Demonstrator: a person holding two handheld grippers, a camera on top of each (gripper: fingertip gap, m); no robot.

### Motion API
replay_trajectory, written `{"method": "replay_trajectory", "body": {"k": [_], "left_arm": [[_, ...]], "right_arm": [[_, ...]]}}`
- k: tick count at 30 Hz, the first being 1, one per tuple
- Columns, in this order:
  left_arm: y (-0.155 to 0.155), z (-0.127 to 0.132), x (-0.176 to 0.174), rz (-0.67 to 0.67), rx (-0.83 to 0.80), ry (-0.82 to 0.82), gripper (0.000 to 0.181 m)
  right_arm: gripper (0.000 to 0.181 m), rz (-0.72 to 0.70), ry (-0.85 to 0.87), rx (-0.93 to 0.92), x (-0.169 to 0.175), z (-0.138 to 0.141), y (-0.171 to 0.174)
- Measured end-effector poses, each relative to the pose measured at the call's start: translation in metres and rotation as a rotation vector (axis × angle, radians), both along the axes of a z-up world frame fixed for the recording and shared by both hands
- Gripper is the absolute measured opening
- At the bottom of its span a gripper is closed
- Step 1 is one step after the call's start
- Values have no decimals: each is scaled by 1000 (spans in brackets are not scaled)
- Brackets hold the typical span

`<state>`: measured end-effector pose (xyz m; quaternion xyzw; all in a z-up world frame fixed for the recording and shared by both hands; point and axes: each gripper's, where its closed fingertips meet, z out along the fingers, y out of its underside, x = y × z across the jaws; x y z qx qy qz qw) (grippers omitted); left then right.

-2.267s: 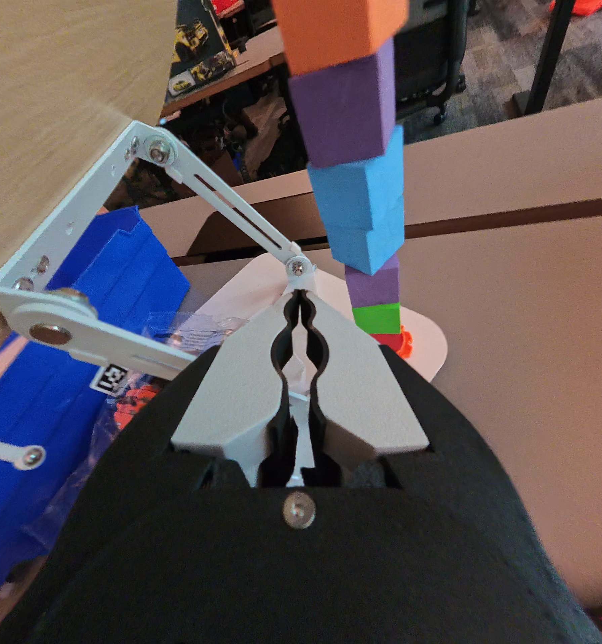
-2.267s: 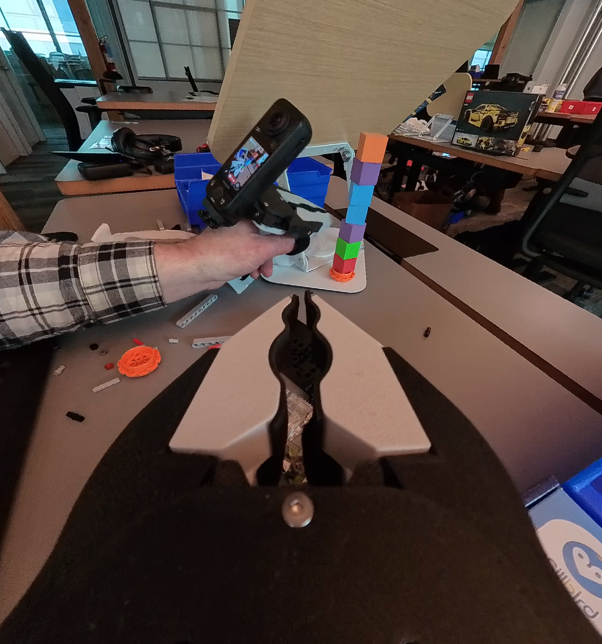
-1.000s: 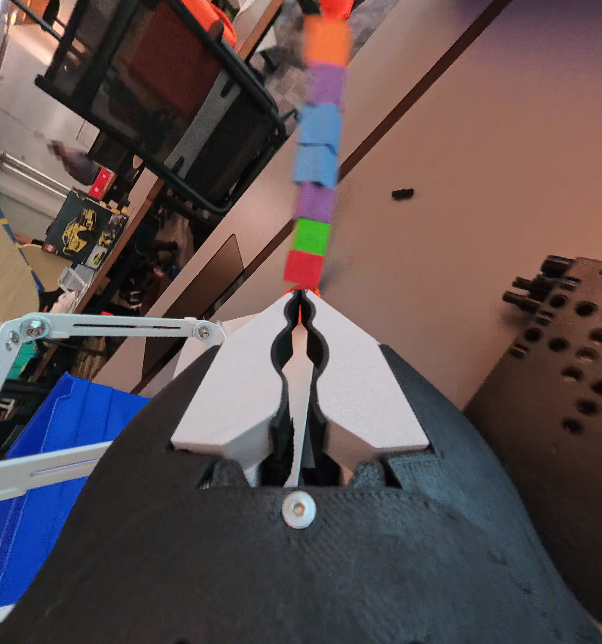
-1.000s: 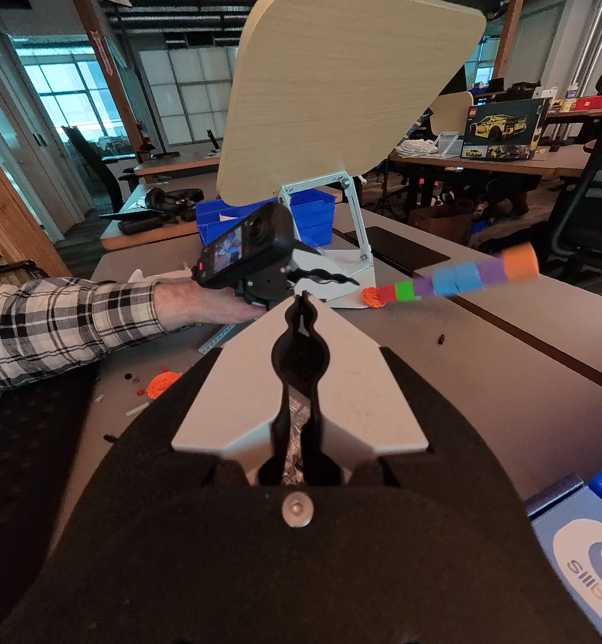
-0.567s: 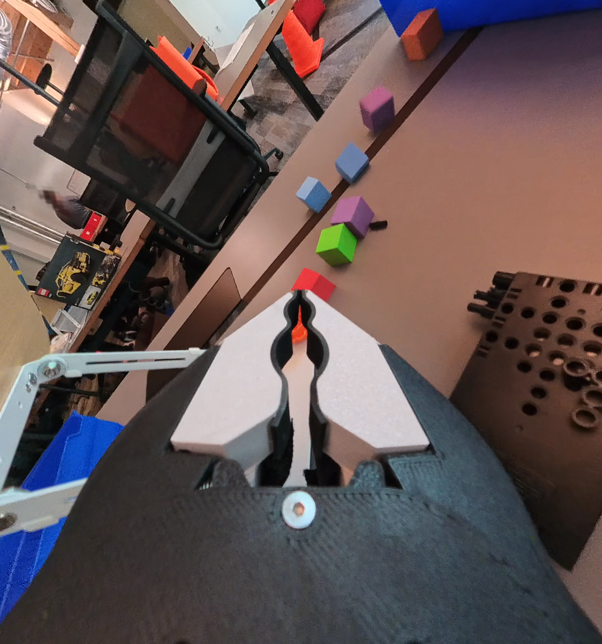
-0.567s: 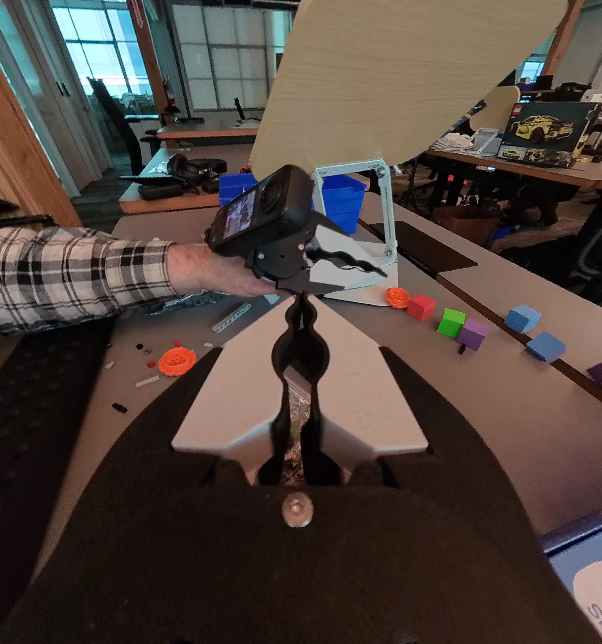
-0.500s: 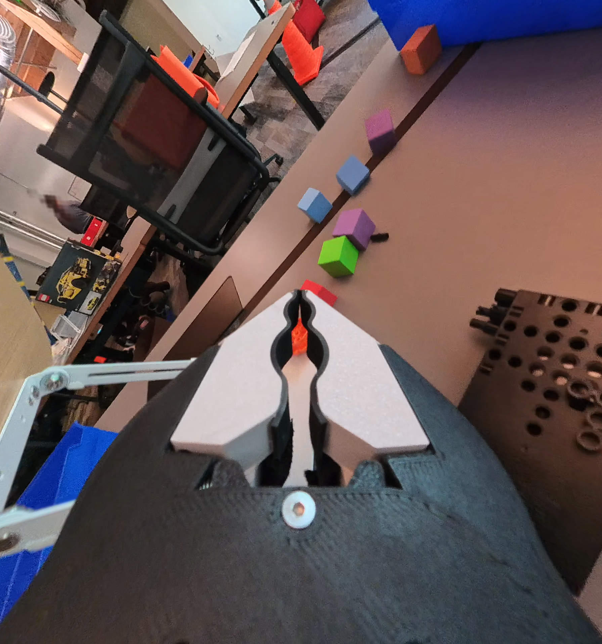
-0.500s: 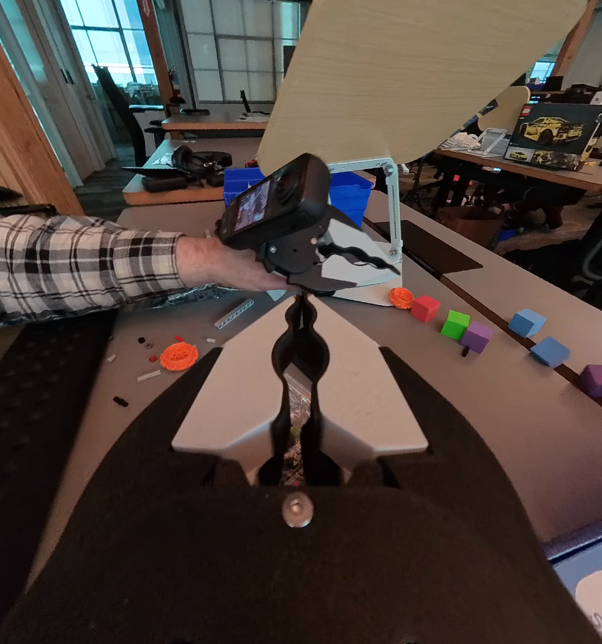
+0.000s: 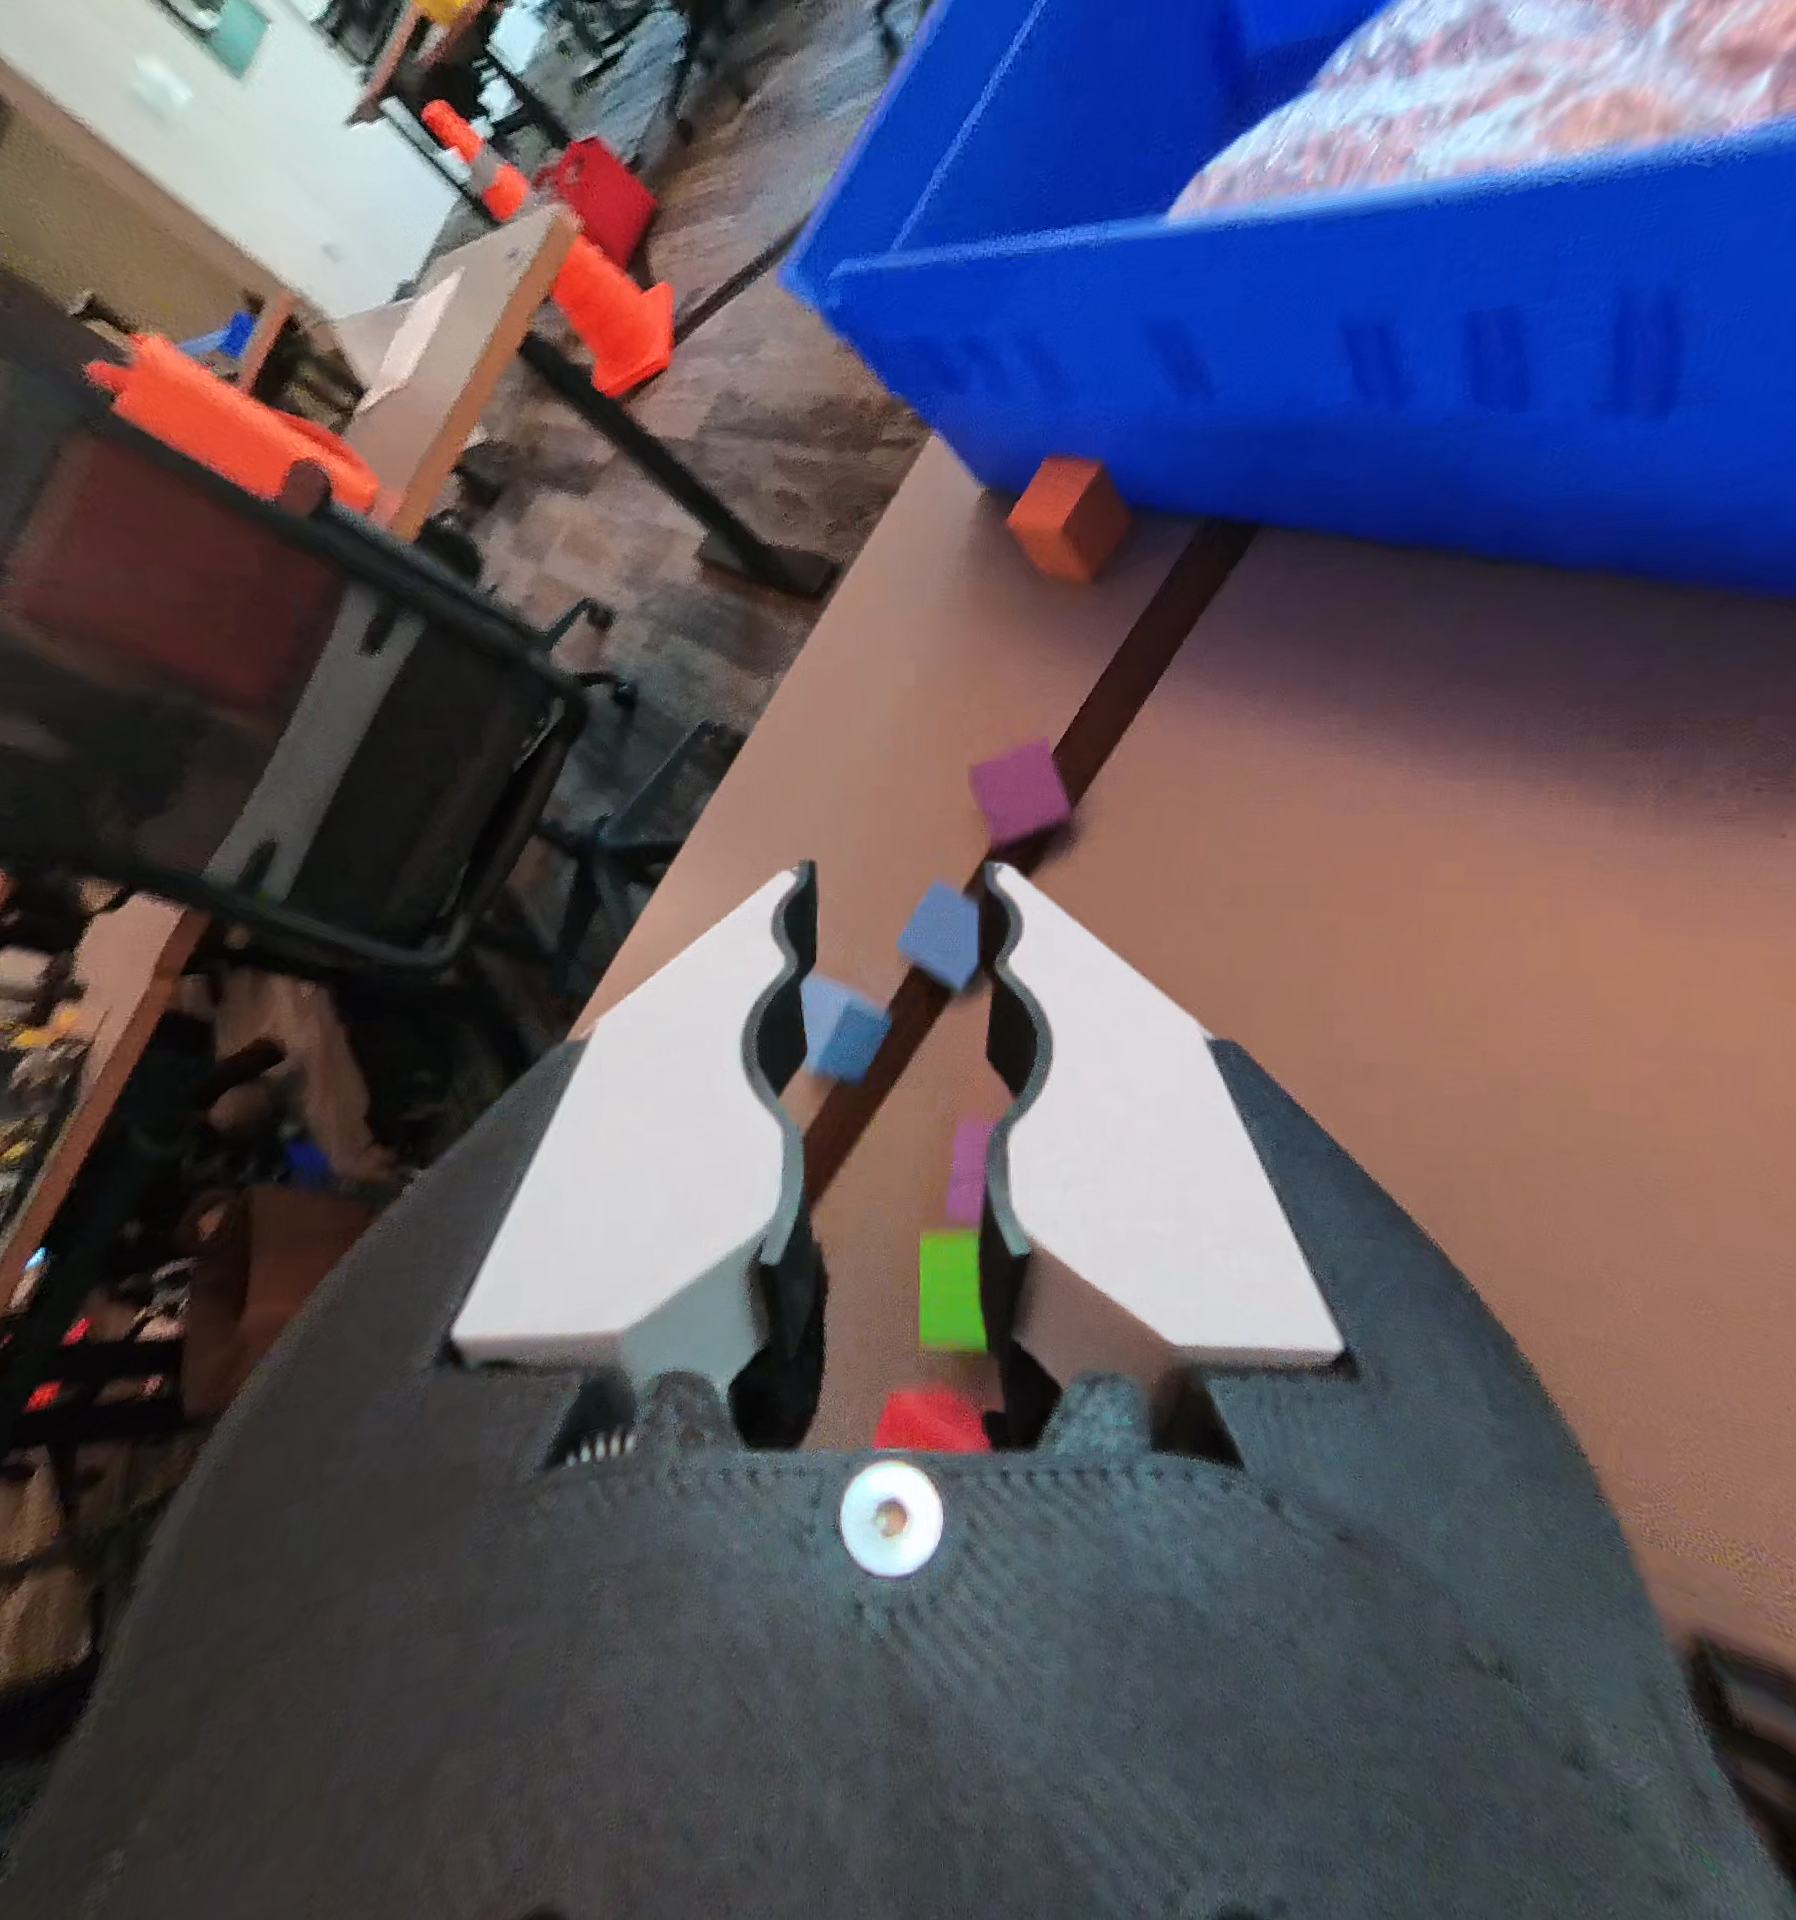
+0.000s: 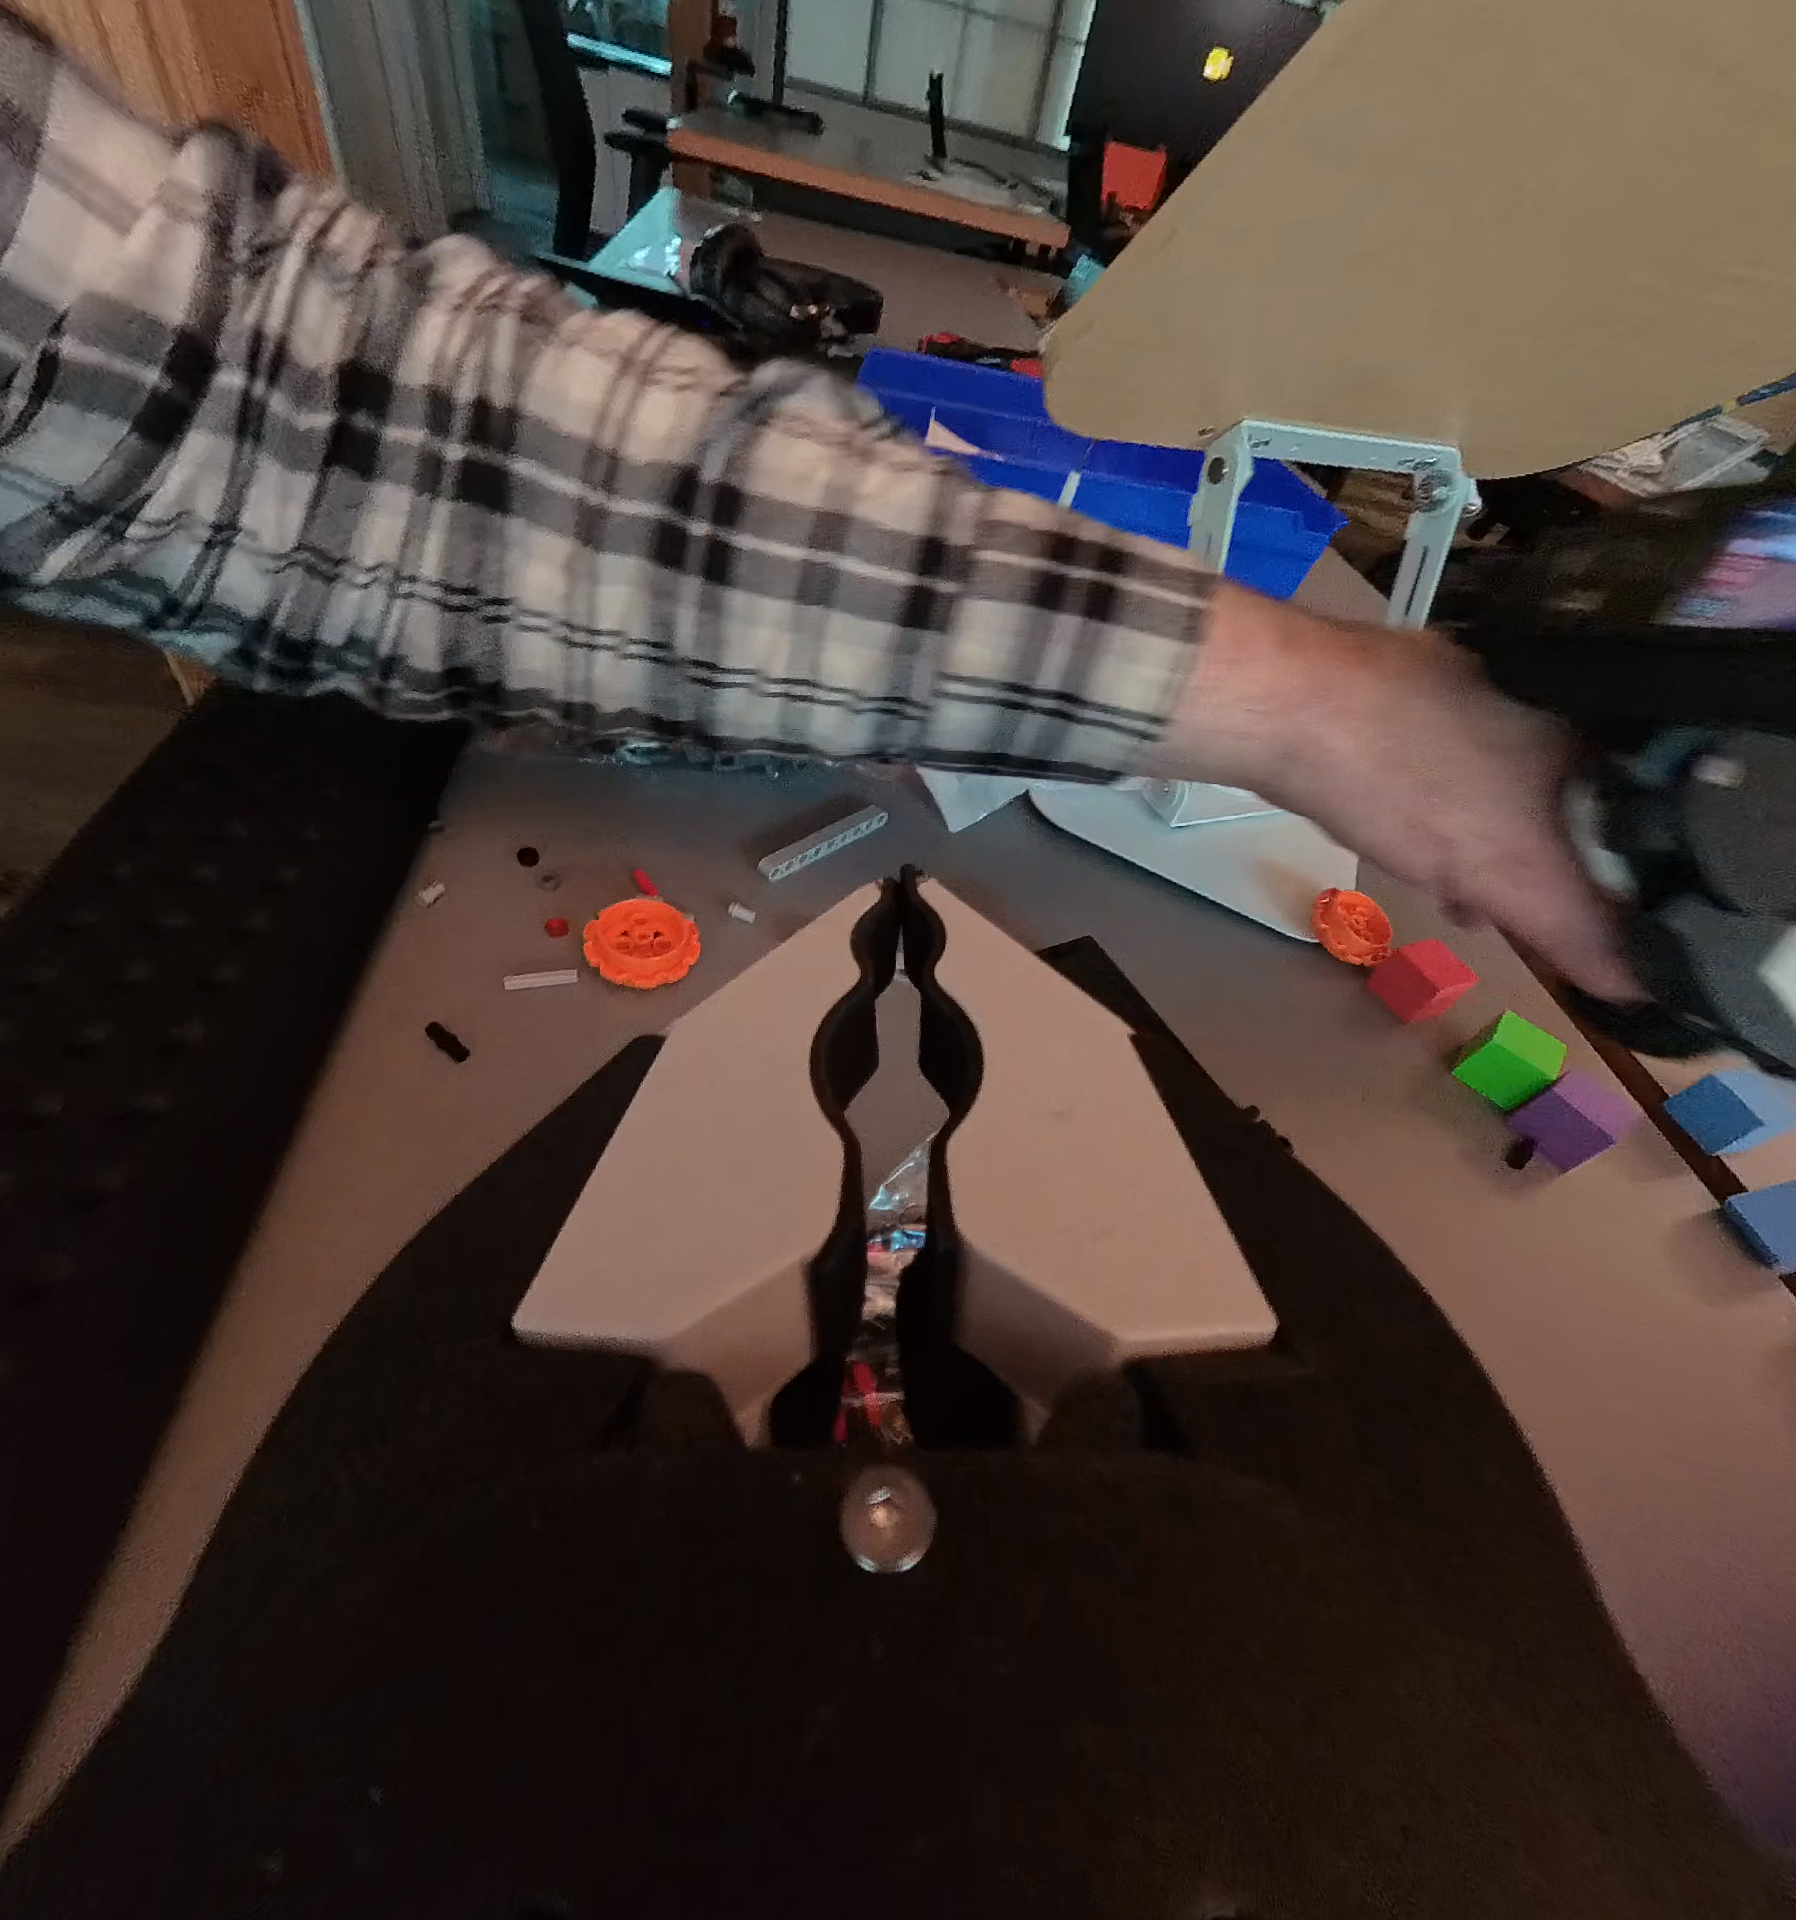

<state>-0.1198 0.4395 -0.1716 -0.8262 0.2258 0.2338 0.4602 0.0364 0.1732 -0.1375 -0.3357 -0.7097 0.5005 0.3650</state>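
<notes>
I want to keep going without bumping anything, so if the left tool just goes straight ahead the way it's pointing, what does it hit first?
Probably a blue cube: it sits framed between the tips of the open left tool, on the table seam. A second blue cube lies just left of that line, a purple cube beyond. Depth is unclear, and the view is blurred.

Both wrist views low over table (image 9: 1496, 935), sharing cubes (green (image 10: 1507, 1060))

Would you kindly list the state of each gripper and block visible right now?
left gripper: open, empty, above the blocks
right gripper: shut, fingers holding nothing
red block: lying loose on the table
green block: loose, tilted, beside the purple block
two blue blocks: loose, apart, near the table seam
orange block: resting against the blue bin
</notes>
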Motion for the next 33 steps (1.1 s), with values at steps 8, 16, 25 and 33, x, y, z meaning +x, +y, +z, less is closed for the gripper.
{"method": "replay_trajectory", "body": {"k": [8, 16, 25, 33], "left_arm": [[114, -35, 27, -206, -170, -44, 39], [160, -87, 29, -262, -364, -91, 34], [137, -85, 34, -287, -379, -145, 27], [22, -56, 59, -378, -466, -173, 27]], "right_arm": [[0, 31, 17, -98, 5, 8, 4], [0, 57, 31, -166, 8, 15, 6], [0, 63, 39, -189, 9, 18, 6], [0, 73, 42, -187, 12, 19, 4]]}}
